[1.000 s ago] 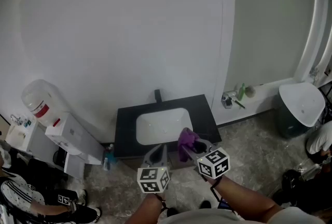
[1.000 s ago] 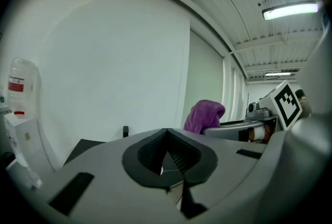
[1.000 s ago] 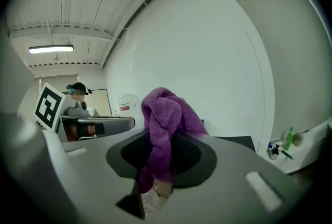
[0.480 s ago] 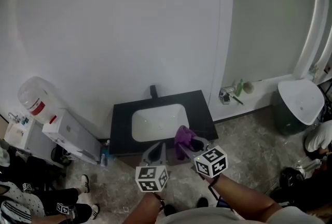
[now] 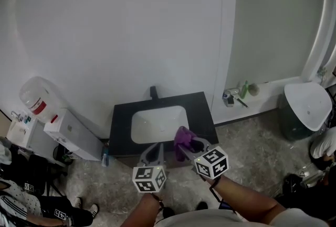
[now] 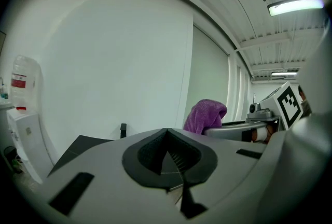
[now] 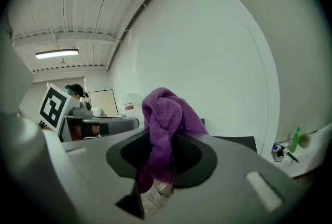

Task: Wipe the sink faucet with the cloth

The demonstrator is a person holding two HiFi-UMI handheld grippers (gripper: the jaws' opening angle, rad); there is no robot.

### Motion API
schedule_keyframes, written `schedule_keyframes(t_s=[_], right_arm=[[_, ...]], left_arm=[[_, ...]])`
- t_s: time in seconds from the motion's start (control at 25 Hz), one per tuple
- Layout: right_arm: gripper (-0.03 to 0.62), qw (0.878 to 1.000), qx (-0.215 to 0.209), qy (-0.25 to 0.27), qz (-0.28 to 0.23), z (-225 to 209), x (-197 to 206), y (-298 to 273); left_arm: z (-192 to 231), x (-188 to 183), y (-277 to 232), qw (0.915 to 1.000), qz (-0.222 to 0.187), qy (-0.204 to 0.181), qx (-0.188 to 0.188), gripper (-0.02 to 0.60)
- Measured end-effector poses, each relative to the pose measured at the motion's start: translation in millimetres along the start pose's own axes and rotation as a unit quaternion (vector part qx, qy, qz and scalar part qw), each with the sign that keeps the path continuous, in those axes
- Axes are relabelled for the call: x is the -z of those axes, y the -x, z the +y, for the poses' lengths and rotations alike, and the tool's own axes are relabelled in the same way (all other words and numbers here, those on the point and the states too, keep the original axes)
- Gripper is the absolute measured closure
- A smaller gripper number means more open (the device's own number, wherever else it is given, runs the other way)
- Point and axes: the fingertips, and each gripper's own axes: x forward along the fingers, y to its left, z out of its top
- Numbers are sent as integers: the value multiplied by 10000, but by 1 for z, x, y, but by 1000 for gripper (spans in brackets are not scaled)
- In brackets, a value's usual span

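the faucet (image 5: 154, 92) is standing at 12 o'clock of the sink (image 5: 142, 129), well apart from the purple cloth (image 7: 165, 124), which is hanging near the sink's 5 o'clock rim. the approach is judged in hand, with wiping not yet begun and the cloth needing carriage across the basin onto the faucet. the right gripper (image 5: 185, 148) is clamping the cloth between its jaws, while the left gripper (image 5: 153, 154), at 6 o'clock, is showing jaws pressed together on nothing.

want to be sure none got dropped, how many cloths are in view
1. The purple cloth is clamped in the right gripper, by the front edge of the black sink counter. Others could be hidden out of view.
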Motion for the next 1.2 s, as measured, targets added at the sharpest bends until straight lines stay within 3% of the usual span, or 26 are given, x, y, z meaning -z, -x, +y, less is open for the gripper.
schedule_keyframes(t_s=[0.24, 0.44, 0.92, 1.2], right_arm=[[488, 9997, -231, 88, 42, -22, -9, -1], [488, 9995, -287, 113, 115, -46, -10, -38], [487, 9986, -14, -76, 514, -144, -23, -220], [487, 9951, 116, -238, 956, -201, 5, -299]], left_arm=[[-8, -1, -14, 9999, -36, -12, -124, 575], [18, -6, -50, 9999, -74, -18, -123, 575], [146, -27, -221, 9989, 90, 163, 437, 575], [192, 0, -296, 9957, 509, 401, 655, 575]])
